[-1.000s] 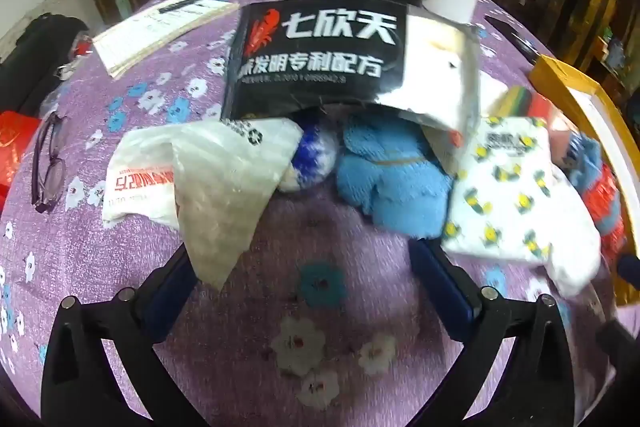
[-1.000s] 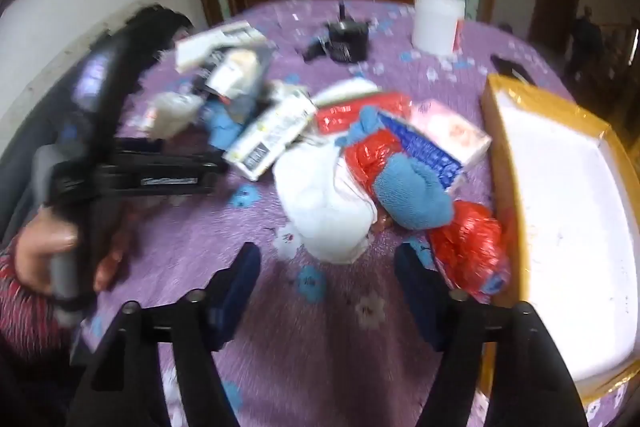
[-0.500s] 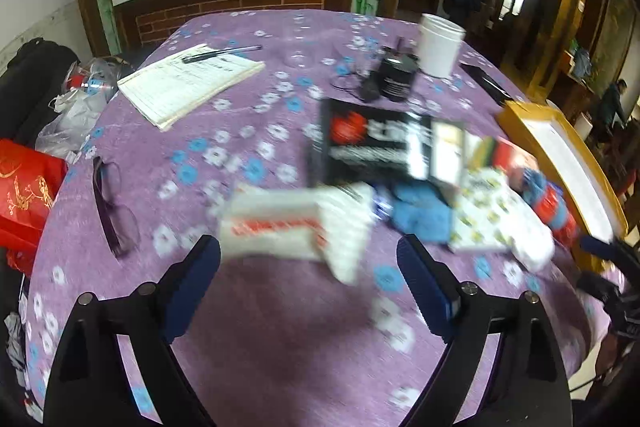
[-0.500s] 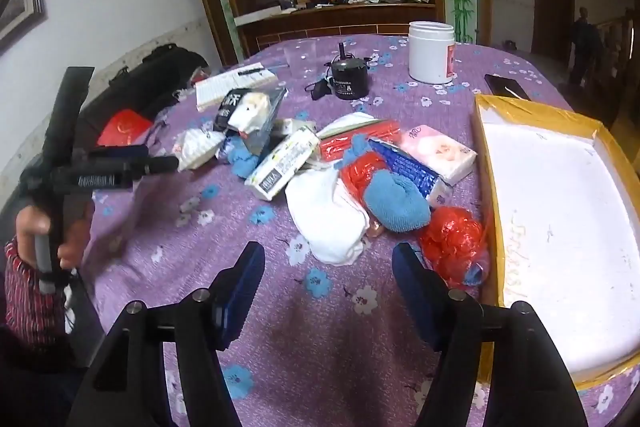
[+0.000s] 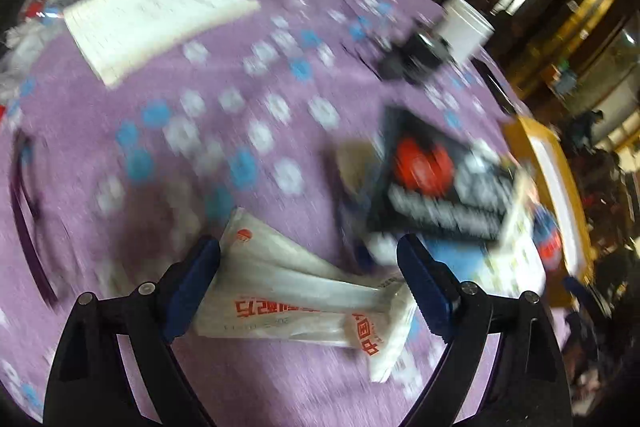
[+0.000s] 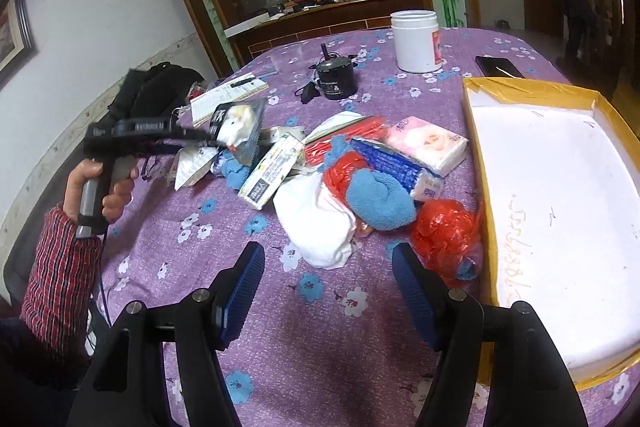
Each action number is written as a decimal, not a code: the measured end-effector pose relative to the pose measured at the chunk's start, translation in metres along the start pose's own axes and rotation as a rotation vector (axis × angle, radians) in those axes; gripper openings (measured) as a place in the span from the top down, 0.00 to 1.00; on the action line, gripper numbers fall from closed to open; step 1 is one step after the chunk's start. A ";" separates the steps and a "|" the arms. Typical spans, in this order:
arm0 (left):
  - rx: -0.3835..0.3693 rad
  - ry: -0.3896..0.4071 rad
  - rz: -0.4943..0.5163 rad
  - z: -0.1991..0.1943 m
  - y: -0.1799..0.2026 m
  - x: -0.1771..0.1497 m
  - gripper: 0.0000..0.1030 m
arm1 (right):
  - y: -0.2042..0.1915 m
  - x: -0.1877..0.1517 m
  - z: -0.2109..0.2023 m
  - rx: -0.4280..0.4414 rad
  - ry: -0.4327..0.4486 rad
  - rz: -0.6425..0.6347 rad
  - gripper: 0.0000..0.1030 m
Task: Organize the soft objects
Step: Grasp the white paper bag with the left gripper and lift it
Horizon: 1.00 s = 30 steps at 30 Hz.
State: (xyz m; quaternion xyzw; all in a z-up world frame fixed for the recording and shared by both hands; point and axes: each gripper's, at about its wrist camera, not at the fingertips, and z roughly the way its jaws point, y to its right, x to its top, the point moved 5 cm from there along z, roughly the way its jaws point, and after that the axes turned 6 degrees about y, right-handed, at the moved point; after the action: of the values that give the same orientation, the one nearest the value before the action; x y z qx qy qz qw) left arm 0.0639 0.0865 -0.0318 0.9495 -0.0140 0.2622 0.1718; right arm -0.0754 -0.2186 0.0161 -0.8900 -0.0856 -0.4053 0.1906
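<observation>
My left gripper point(image 5: 308, 267) is open, and a white plastic bag with red print point(image 5: 304, 295) lies on the purple cloth between its fingers; the blur hides whether the pads touch it. A hand holds this left gripper point(image 6: 208, 139) at the pile's left end, over the white bag point(image 6: 188, 167). My right gripper point(image 6: 328, 255) stands open and empty just short of a white cloth point(image 6: 316, 227). Behind that cloth lie a blue fuzzy sock point(image 6: 380, 199), a red plastic bag point(image 6: 444, 231) and a pink tissue pack point(image 6: 428, 145). A black printed packet point(image 5: 440, 187) lies ahead on the right.
A white tray with a yellow rim point(image 6: 480, 187) stands at the right table edge. At the back are a white jar point(image 6: 416, 41), a black round device point(image 6: 336, 79), a notebook point(image 6: 228, 95) and a phone point(image 6: 500, 67). Glasses point(image 5: 24, 219) lie at the left.
The left gripper has pulled back and swung left; the white bag, earlier ahead of its fingers, now lies between them. The right gripper has drawn back a little from the pile.
</observation>
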 end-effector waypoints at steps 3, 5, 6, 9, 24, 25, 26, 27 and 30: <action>-0.037 -0.012 0.055 -0.013 0.019 -0.028 0.11 | 0.004 0.000 -0.001 0.008 0.005 0.017 0.33; -0.054 -0.026 0.117 -0.022 0.036 -0.047 0.11 | 0.007 0.001 -0.001 0.012 0.004 0.029 0.33; -0.061 -0.024 0.158 -0.028 0.046 -0.059 0.11 | 0.008 0.001 -0.001 0.013 0.005 0.035 0.33; -0.065 -0.024 0.265 -0.041 0.068 -0.078 0.11 | 0.009 0.000 -0.001 0.013 0.009 0.042 0.33; -0.185 -0.095 0.111 -0.064 0.076 -0.120 0.11 | 0.013 0.000 -0.015 0.011 0.048 0.036 0.33; -0.189 -0.097 0.108 -0.061 0.081 -0.120 0.11 | 0.013 0.000 -0.016 0.010 0.049 0.036 0.33; -0.177 -0.093 0.097 -0.057 0.083 -0.119 0.11 | 0.013 0.000 -0.016 0.010 0.048 0.041 0.33; -0.150 -0.085 0.075 -0.051 0.082 -0.114 0.11 | 0.014 0.001 -0.015 0.009 0.047 0.044 0.33; -0.100 -0.064 0.025 -0.038 0.076 -0.100 0.11 | 0.017 0.002 -0.017 0.000 0.048 0.048 0.33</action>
State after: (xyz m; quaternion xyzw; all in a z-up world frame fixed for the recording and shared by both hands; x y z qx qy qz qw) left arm -0.0498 0.0214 -0.0269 0.9473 -0.0446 0.2329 0.2153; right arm -0.0810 -0.2413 0.0232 -0.8817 -0.0596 -0.4221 0.2020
